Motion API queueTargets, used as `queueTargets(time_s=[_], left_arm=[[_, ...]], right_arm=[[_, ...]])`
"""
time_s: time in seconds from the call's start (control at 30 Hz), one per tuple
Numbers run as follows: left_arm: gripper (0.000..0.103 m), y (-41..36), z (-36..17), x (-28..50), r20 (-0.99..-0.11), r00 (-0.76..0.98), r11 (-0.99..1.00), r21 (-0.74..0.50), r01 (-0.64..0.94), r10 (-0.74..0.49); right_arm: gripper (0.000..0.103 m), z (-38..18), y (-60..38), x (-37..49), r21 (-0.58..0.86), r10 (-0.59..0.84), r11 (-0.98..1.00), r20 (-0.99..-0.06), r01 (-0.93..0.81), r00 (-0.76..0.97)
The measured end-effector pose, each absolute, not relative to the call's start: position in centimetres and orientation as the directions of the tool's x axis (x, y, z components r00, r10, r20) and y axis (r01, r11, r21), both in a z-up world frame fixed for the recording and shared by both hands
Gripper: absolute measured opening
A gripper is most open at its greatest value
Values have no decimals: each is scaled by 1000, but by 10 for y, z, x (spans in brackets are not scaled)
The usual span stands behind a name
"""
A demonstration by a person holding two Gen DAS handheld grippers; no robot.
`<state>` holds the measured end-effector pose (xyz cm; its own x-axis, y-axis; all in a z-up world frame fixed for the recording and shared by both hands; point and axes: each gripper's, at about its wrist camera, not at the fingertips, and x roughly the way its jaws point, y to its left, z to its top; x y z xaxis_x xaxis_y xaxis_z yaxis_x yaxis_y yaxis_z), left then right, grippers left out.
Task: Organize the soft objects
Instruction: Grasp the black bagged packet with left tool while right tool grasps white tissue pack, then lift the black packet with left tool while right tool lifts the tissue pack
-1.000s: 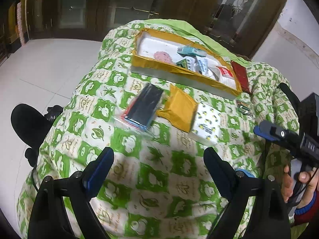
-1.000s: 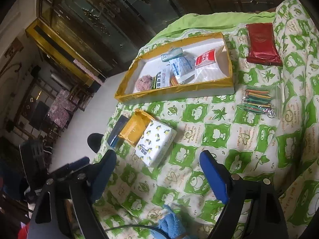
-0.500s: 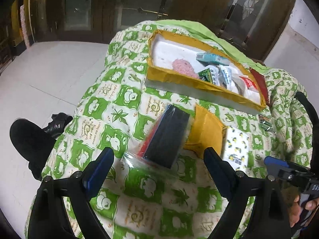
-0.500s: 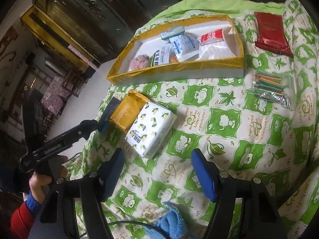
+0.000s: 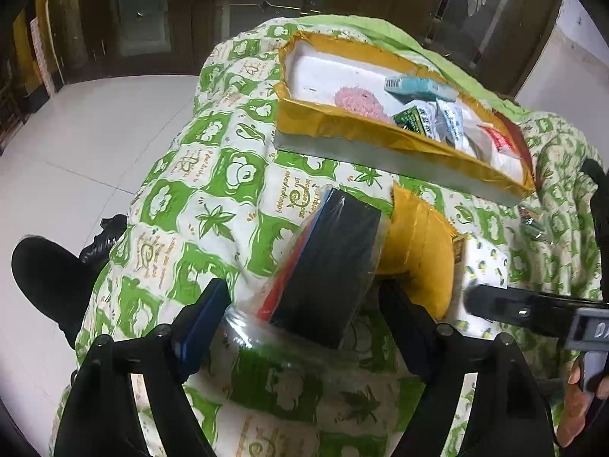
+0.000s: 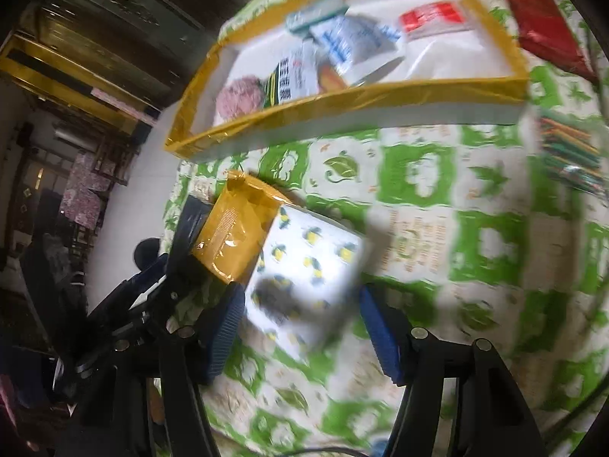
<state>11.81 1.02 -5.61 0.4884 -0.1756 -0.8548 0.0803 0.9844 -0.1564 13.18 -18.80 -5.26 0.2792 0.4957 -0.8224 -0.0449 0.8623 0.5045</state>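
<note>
On a green-and-white quilt (image 5: 213,175) lie a clear bag holding a dark flat pack (image 5: 327,270), a yellow pouch (image 5: 418,251) and a white tissue pack with lemon print (image 6: 304,266). My left gripper (image 5: 300,316) is open, its fingers on either side of the near end of the bagged pack. My right gripper (image 6: 300,327) is open, astride the near end of the tissue pack; it also shows in the left wrist view (image 5: 525,304). A yellow-rimmed white tray (image 5: 335,129) farther back holds several soft packets and a pink fluffy item (image 5: 357,101).
A red packet (image 6: 540,34) lies right of the tray (image 6: 342,95). A clear bag of coloured sticks (image 6: 567,148) lies on the quilt at the right. White tiled floor (image 5: 76,144) and a black shoe (image 5: 49,270) are to the left. Dark cabinets stand behind.
Both grippers have moved forward and down toward the quilt. The left one now straddles the bagged dark pack, the right one the tissue pack. Both stay open.
</note>
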Motion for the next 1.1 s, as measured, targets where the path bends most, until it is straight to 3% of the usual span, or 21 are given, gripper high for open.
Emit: queueTargets(time_s=[0.07,0.2,0.43,0.5,0.67,0.8,0.97,1.1], left_arm=[[78,8,-58,121,-855,490,986,-146,81,-167],[61,10,-59,120,-856,497,990,-127,68,-144],[56,17,-51,103,-848,487,976,-210,53,-209],[51,15,-51,92,-855,471,975,-215,55,-215],[50,9,-49,70,-857,463,973,-224,60,-226],[41,-3,-50,67,-864,458,977,-194,84,-211],[41,-15,-55,65,-873,452,982,-137,129,-181],[41,-13,-56,68,-876,438,979,-163,126,-202]], right_arm=[[67,-55,-176,138,457,451,888,-845,-48,286],[66,-52,-162,142,387,394,918,-867,-84,305],[56,-51,-162,137,351,376,926,-870,-136,319],[56,-50,-172,134,347,372,928,-870,-133,325],[55,-51,-186,132,364,381,924,-866,-116,324],[55,-49,-185,125,367,393,920,-861,-139,324],[55,-49,-180,123,356,389,921,-866,-159,313],[55,-51,-171,127,321,358,932,-884,-166,302]])
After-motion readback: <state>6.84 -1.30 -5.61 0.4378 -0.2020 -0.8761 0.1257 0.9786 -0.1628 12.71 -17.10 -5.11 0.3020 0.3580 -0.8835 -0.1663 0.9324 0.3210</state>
